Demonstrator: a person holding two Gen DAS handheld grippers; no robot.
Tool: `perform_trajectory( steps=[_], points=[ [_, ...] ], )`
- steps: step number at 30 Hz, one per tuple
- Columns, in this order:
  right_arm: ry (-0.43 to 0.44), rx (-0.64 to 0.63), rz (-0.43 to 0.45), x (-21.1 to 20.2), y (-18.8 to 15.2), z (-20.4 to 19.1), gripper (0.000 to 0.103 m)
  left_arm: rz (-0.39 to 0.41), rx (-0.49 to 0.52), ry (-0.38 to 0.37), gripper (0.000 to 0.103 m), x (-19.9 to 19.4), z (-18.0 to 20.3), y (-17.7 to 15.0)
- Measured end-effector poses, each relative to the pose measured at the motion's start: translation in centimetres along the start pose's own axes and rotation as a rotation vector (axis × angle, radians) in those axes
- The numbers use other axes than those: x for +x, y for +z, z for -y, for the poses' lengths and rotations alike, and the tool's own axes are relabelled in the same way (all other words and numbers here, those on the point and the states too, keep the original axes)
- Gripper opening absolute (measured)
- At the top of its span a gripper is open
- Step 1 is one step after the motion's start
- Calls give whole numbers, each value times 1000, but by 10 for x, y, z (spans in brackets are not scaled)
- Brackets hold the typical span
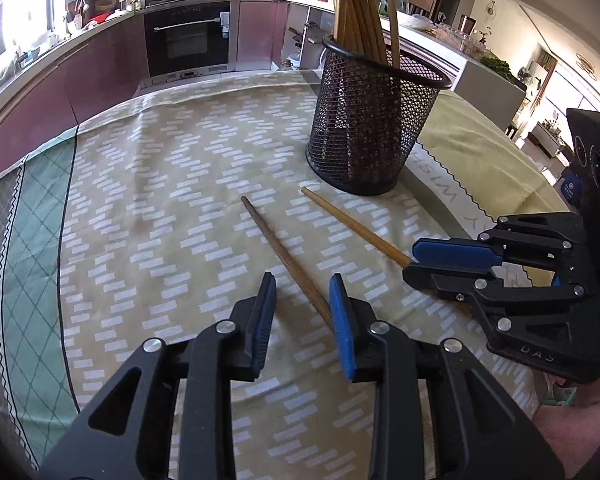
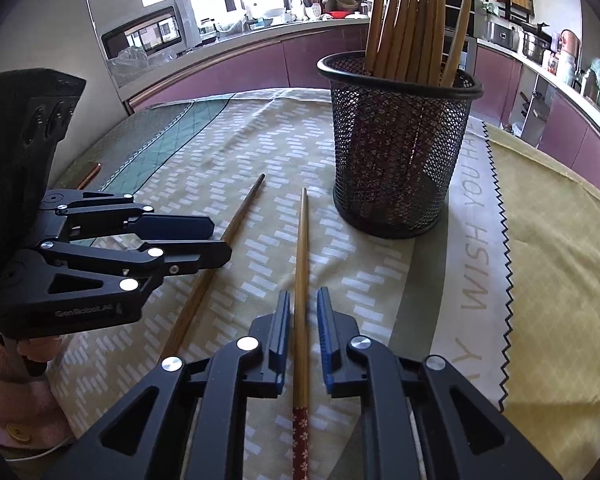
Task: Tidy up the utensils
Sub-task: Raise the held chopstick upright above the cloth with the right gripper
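Observation:
Two chopsticks lie on the patterned tablecloth in front of a black mesh cup (image 1: 364,132) (image 2: 400,160) that holds several upright chopsticks (image 1: 360,20) (image 2: 412,20). The darker chopstick (image 1: 284,256) (image 2: 228,232) runs between the jaws of my left gripper (image 1: 302,292) (image 2: 222,240), near its right pad, with a clear gap; that gripper is open. The lighter chopstick (image 2: 301,260) (image 1: 352,224), with a red flowered end, lies between the jaws of my right gripper (image 2: 304,296) (image 1: 409,262). A thin gap shows on each side of it, so those jaws are open too.
The tablecloth (image 1: 160,200) (image 2: 560,240) covers the table, whose far edge lies just behind the cup. Purple kitchen cabinets and an oven (image 1: 188,40) stand beyond. A thin copper-coloured object (image 2: 90,174) lies near the table's left edge. A hand (image 2: 32,352) holds each gripper.

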State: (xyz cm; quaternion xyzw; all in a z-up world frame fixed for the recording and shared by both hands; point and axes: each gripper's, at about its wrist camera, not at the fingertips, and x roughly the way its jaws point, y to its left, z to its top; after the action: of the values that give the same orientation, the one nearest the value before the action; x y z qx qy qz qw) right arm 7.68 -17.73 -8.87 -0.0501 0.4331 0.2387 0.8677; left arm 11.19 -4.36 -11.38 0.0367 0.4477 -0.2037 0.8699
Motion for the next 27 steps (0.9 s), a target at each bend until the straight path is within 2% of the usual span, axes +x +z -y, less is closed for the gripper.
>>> perform_trajectory(
  steps=[5,7,8,11,20,27],
  points=[
    [-19,-21,8,3,2,-3,17,5,9,23,17,5,6,3],
    [-14,-14,12,4,3,-2,14,11,1,22,14,4,8,3],
    [-11,-12,12,4,4,-2,7,14,-3,22,12,4,8,2],
    [7,7,14,3,3,1,5,21,-8,23,8,1,10,0],
    [77,66,63,-15,1,13,5,50,-25,7,7,-14,6,-5],
    [106,53,118,-32,5,7,5,87,-46,-29,7,-32,1,-2]
  ],
)
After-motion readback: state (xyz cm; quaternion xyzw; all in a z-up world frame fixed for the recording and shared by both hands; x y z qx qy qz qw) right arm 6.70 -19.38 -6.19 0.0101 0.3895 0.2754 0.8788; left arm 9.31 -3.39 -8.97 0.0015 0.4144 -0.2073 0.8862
